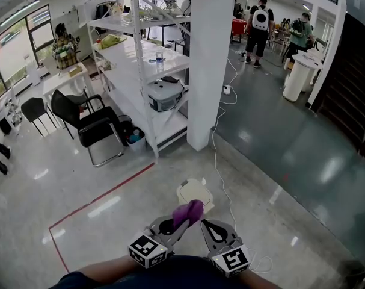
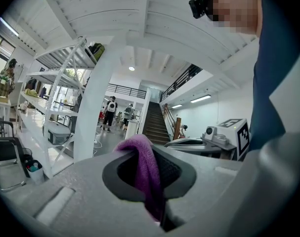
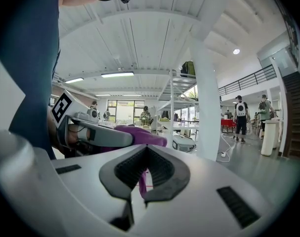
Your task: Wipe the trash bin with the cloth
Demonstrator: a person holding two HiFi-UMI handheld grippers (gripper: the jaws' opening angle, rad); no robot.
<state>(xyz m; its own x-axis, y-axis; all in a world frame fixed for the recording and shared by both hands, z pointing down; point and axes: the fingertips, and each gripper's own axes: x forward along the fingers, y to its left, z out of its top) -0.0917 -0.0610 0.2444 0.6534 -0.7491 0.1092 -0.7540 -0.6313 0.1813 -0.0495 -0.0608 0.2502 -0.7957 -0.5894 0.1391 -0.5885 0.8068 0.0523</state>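
On the floor [image 1: 110, 185], just ahead of me and beside a white cable, stands the bin [image 1: 194, 192], seen from above as a pale lid. It looks like light plastic, so I judge it stiff and smooth but apt to slide or tip under a sideways wipe. The rim seems the place to steady it.

My left hand-held gripper [image 1: 177, 221] hangs above the bin, its jaws clamped on the cloth [image 1: 189, 211]. My right hand-held gripper [image 1: 205, 224] is just beside it, jaws drawn together with only a slit left. A purple strip shows through that slit, but I cannot tell whether it is pinched there.

Purple and limp, the cloth is soft and light. It is gripped at a bunched fold, with the loose end free for wiping.
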